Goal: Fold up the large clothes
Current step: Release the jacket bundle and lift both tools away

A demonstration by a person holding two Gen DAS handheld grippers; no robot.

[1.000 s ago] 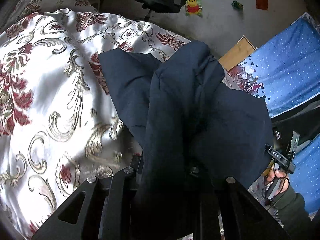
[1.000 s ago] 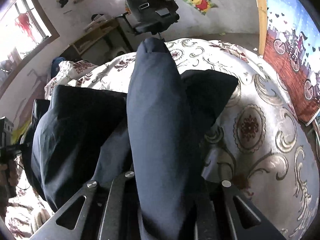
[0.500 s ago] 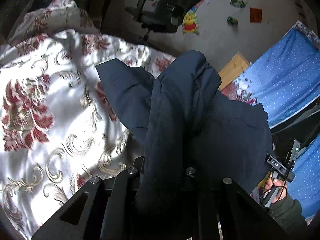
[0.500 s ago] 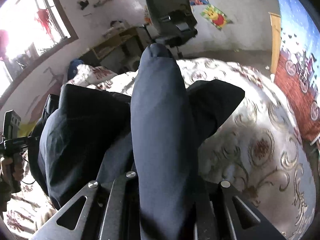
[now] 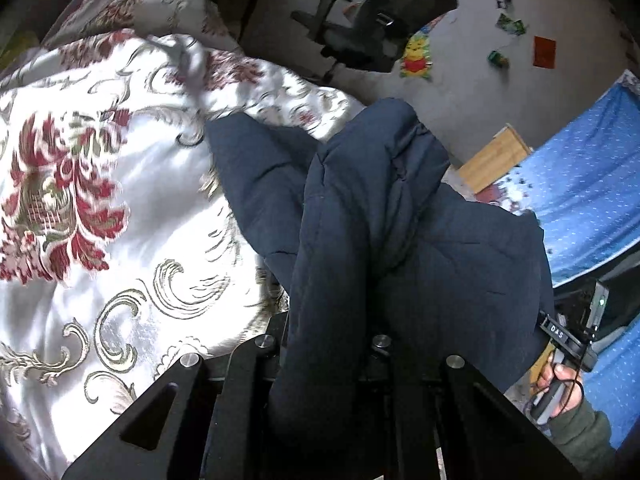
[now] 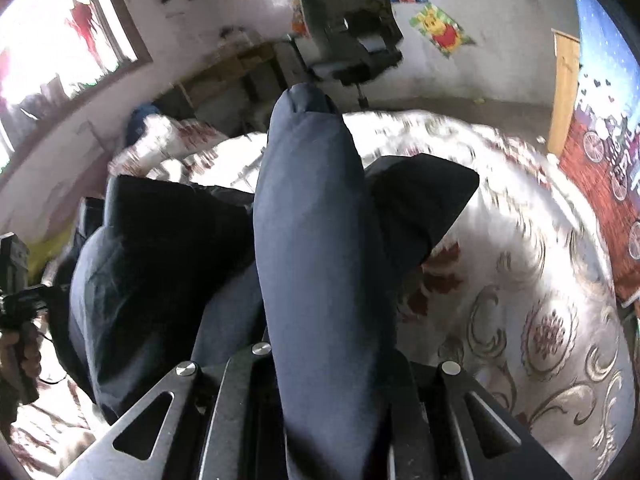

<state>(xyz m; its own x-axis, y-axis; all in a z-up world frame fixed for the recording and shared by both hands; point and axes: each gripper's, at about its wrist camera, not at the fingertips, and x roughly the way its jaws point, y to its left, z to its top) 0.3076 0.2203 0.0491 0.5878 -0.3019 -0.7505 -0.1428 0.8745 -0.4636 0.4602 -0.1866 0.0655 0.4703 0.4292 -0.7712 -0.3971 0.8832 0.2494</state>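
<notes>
A large dark navy garment (image 5: 384, 232) is lifted over a bed with a white, red and gold floral cover (image 5: 100, 208). In the left wrist view my left gripper (image 5: 332, 360) is shut on a bunched edge of the garment, and the cloth hides the fingertips. The same garment (image 6: 320, 240) rises as a thick fold in the right wrist view, where my right gripper (image 6: 332, 368) is shut on it. Its tips are buried in the cloth too. The rest of the garment hangs between both grippers and drapes down to the bed cover (image 6: 540, 320).
A black office chair (image 6: 352, 36) stands beyond the bed by a wall with cartoon stickers. A blue patterned curtain (image 5: 580, 168) and a wooden board (image 5: 496, 156) are on the right. A window (image 6: 60, 40) glows at the left. A hand (image 5: 560, 384) holds the other gripper's handle.
Both grippers have moved with the garment, lifting and carrying it across the bed. The bed cover slid toward the lower edge of both views, the chair and wall show more, and the grips have not changed.
</notes>
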